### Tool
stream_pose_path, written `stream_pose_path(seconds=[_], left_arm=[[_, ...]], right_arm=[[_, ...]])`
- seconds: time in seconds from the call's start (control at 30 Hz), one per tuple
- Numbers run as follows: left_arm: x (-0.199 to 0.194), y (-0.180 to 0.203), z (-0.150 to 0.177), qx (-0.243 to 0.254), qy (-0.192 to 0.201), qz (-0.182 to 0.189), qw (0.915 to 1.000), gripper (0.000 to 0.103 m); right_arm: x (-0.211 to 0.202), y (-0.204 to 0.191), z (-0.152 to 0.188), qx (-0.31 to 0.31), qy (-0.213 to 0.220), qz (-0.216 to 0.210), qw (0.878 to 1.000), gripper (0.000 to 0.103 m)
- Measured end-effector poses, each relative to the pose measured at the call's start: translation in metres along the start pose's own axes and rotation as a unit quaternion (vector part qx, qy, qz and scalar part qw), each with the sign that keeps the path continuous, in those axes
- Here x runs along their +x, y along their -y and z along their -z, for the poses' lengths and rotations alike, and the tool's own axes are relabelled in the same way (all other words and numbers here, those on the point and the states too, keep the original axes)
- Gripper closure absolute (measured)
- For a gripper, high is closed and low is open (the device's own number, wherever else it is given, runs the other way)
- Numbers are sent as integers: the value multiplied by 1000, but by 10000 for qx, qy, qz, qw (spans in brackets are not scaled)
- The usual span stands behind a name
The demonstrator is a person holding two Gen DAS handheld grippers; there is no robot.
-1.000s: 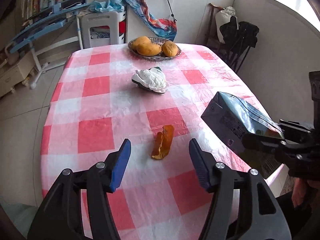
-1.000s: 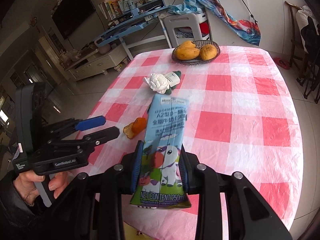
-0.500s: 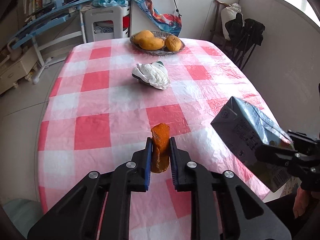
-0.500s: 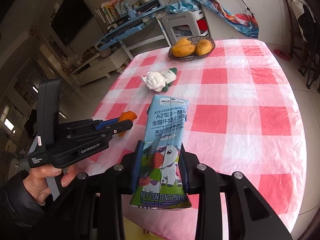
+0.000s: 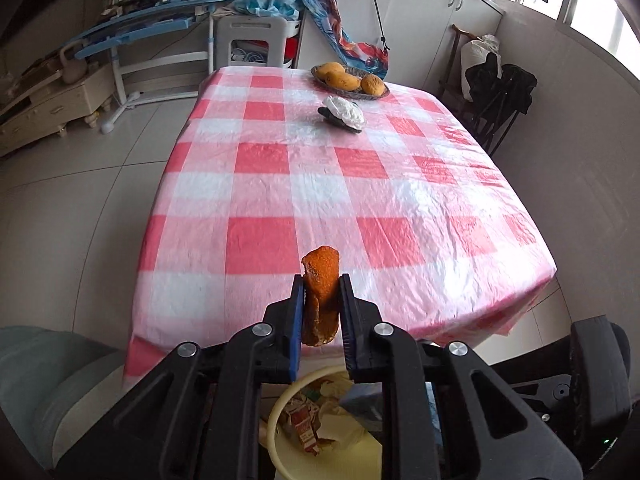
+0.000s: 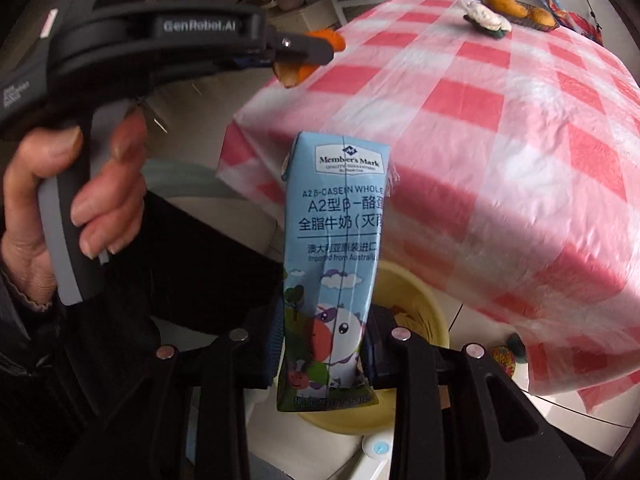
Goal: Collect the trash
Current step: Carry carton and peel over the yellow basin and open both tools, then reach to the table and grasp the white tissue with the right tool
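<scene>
My left gripper (image 5: 320, 292) is shut on an orange peel (image 5: 320, 280) and holds it in the air just off the table's near edge, above a yellow bin (image 5: 288, 412) with trash in it. My right gripper (image 6: 322, 344) is shut on a light blue milk carton (image 6: 334, 240), upright, over the same yellow bin (image 6: 416, 300) below the table edge. The left gripper with the peel (image 6: 308, 70) also shows in the right wrist view, upper left. A crumpled white tissue (image 5: 344, 112) lies on the far part of the table.
The table has a red-and-white checked cloth (image 5: 320, 184). A basket of mangoes (image 5: 350, 78) stands at its far edge. A grey-green seat (image 5: 48, 380) is at the lower left. A dark chair with clothes (image 5: 500, 92) stands at the right.
The left gripper closed on the orange peel, lifted it and drew back off the table to above the bin. The right gripper carried the milk carton down over the bin.
</scene>
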State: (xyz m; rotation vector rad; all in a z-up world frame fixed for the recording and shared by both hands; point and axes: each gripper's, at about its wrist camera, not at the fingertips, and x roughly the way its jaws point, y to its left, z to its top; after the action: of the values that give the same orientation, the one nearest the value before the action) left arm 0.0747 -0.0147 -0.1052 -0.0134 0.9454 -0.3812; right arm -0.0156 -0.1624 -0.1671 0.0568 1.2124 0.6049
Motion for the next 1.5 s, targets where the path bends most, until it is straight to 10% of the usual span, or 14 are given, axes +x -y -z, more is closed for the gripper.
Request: stream_pose_path(seconds=[0.13, 0.43, 0.6, 1.5], left_arm=[[-5, 7, 27, -24, -114, 3, 9999, 87], [22, 60, 97, 1031, -1382, 2, 9850, 84], [2, 62, 87, 1090, -704, -116, 9915, 44], [-39, 0, 32, -516, 630, -462, 9956, 26]], right_arm=[[-5, 3, 8, 207, 116, 255, 9994, 50], [-61, 35, 7, 1232, 1704, 636, 9756, 38], [-64, 38, 3, 1195, 1773, 809, 9735, 37], [-61, 36, -12, 1015, 1982, 1164, 9679, 36]])
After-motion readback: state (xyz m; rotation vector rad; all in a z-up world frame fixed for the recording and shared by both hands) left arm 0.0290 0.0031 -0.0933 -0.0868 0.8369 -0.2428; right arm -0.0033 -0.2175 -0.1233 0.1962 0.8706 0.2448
